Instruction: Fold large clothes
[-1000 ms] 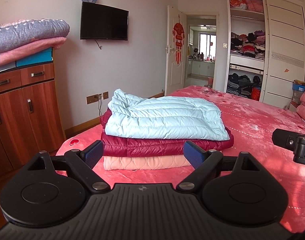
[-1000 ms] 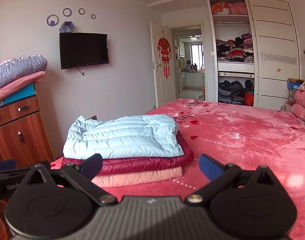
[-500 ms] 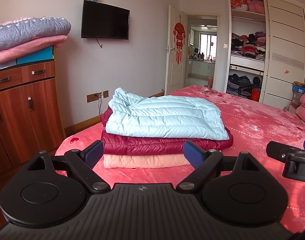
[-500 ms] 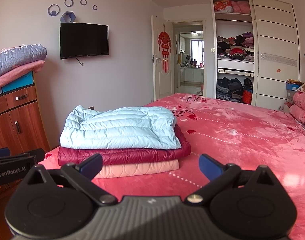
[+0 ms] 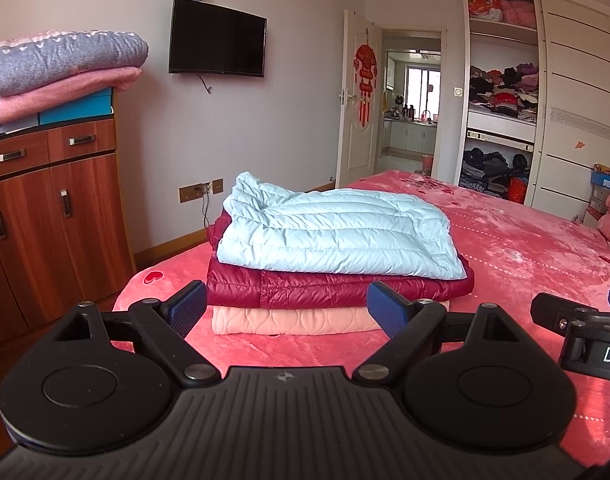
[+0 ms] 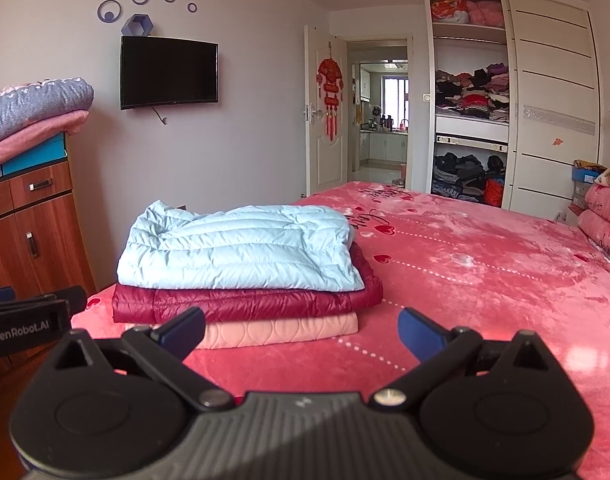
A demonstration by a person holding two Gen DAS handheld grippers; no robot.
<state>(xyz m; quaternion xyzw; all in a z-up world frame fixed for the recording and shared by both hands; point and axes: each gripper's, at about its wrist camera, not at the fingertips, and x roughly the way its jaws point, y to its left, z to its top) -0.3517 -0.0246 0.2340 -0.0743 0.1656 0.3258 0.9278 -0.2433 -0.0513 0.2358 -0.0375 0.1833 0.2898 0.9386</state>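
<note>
The folded light-blue jacket (image 5: 337, 236) tops a stack just ahead of the left gripper (image 5: 286, 308) and right gripper (image 6: 301, 330), both spread apart and empty.

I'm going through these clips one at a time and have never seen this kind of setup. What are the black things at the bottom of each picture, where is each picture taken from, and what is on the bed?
No robot arm is here: a person holds a hand-held two-finger gripper in each hand, and each carries a wide-angle camera looking forward along its fingers. One picture comes from the left gripper, the other from the right gripper. The black shapes with blue pads are those grippers. Both are open and hold nothing.

On the pink bed lies a stack of three folded quilted garments: a light blue jacket on top, a dark red jacket beneath it, and a pale pink piece at the bottom. Both grippers are short of the stack, not touching it. At the edge of each view you see part of the other gripper.
</note>
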